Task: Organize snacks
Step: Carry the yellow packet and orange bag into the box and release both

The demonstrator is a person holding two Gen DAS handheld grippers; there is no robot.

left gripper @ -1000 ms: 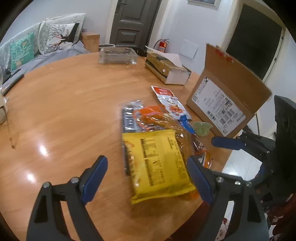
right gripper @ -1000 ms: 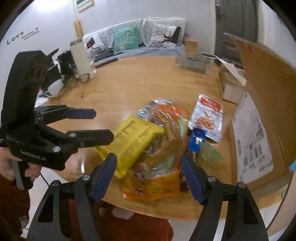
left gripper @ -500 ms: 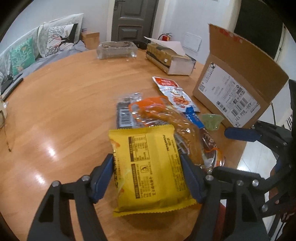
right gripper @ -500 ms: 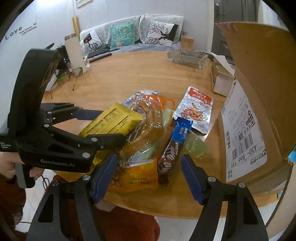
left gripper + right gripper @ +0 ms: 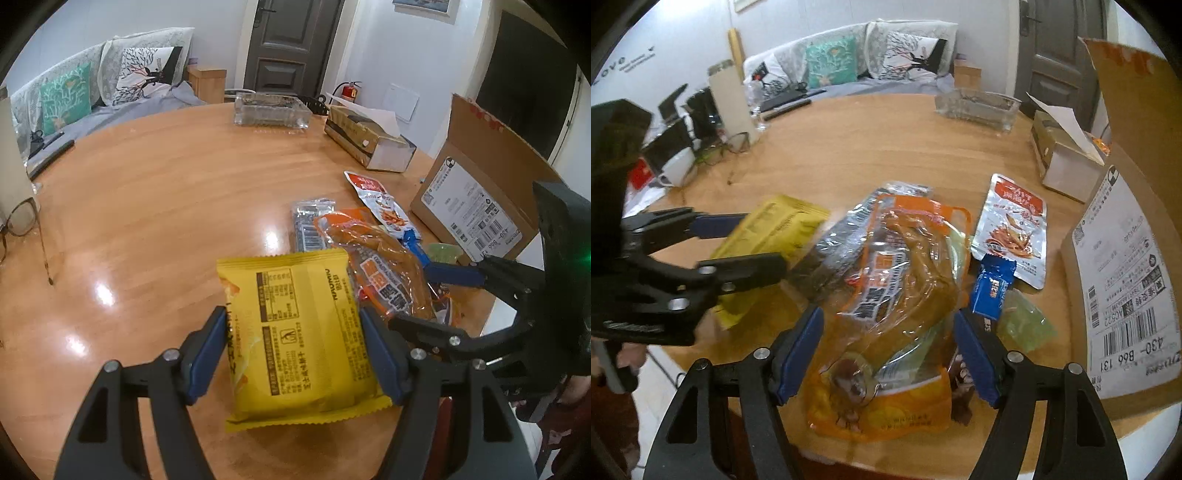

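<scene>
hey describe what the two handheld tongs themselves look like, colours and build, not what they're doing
Both tongs, left and right, share one design: angular black plastic arms with triangular cut-outs, silver screw heads at the joints, and flat dark-blue pads lining the inner fingers. The left tongs' body carries small pale lettering, too blurred to read. The right tongs' housing shows a green indicator light. No cables are visible.
</scene>
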